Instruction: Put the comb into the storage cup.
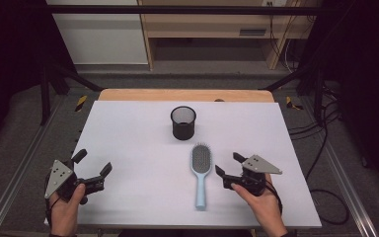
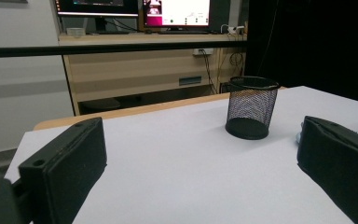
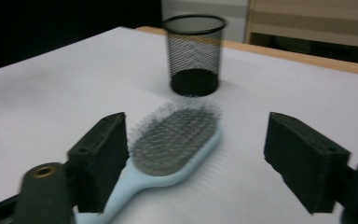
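A light blue hairbrush [image 1: 201,173] lies flat on the white table top, bristles up, handle toward the person; its head [image 3: 175,137] fills the middle of the right gripper view. A black mesh cup [image 1: 183,122] stands upright beyond it, also seen in the left gripper view [image 2: 251,107] and the right gripper view [image 3: 195,53]. My right gripper [image 1: 228,168] is open just right of the brush, its jaws wide apart [image 3: 200,158] with nothing between them. My left gripper [image 1: 92,164] is open and empty near the table's front left [image 2: 200,163].
The white table top [image 1: 128,138] has a wooden strip along its far edge. Metal frame rails run down both sides. Beyond the table stand a wooden desk [image 2: 135,74] with monitors and loose cables on the floor at the right.
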Motion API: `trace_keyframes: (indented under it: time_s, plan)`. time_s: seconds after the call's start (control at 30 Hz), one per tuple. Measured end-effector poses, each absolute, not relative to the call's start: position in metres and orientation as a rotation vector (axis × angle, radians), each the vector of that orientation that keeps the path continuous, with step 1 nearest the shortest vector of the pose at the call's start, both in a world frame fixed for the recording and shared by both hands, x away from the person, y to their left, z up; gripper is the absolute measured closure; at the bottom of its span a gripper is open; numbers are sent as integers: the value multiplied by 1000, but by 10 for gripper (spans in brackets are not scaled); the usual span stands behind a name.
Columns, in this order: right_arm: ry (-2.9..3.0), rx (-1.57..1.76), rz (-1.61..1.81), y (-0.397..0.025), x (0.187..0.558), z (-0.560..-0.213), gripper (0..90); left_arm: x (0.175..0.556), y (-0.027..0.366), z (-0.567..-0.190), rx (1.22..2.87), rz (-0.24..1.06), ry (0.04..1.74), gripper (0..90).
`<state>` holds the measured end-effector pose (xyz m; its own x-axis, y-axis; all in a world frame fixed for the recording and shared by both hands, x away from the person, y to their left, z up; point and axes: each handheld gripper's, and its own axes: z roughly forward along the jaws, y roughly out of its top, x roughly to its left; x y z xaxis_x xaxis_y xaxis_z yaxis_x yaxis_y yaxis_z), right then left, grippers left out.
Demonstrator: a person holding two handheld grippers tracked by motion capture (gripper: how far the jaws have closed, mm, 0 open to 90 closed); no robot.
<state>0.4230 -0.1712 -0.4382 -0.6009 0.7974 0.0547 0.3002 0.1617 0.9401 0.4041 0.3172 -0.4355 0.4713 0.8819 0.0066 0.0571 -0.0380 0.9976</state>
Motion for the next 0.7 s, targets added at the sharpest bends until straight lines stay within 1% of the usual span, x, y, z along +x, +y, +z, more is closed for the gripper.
trace_keyframes:
  time_s: [0.03,0.07,0.1,0.13,0.23,0.27,0.3,0.33,0.37,0.5,0.53,0.57,0.63,0.67,0.7]
  plan:
    - [2008,1020,1430,-165,422,-438,256,404,318,-436,1467,824,874,12]
    - [2026,1003,1423,-159,421,-437,293,403,320,-437,1464,825,879,12]
    - [2026,1003,1423,-159,421,-437,293,403,320,-437,1464,825,879,12]
    - [2054,989,1429,-149,419,-434,356,403,321,-437,1461,824,886,12]
    - [2111,967,1412,-135,417,-430,478,403,323,-437,1453,826,896,14]
    - [2111,967,1412,-135,417,-430,478,403,323,-437,1453,826,896,14]
    - [2161,951,1396,-126,414,-428,567,403,322,-435,1452,833,893,14]
    - [2161,951,1396,-126,414,-428,567,403,322,-435,1452,833,893,14]
    - [2209,936,1366,-118,413,-428,639,403,322,-434,1450,834,893,14]
    - [2294,907,1308,-104,412,-429,732,403,319,-434,1454,836,890,14]
    - [2294,907,1308,-104,412,-429,732,403,319,-434,1454,836,890,14]
    - [2321,898,1292,-100,412,-429,771,403,319,-434,1458,834,885,14]
    - [2337,900,1282,-97,412,-429,802,403,319,-434,1458,833,885,14]
    - [2337,900,1282,-97,412,-429,802,403,319,-434,1457,833,886,14]
    - [2354,895,1274,-94,412,-430,831,403,321,-435,1455,832,889,14]
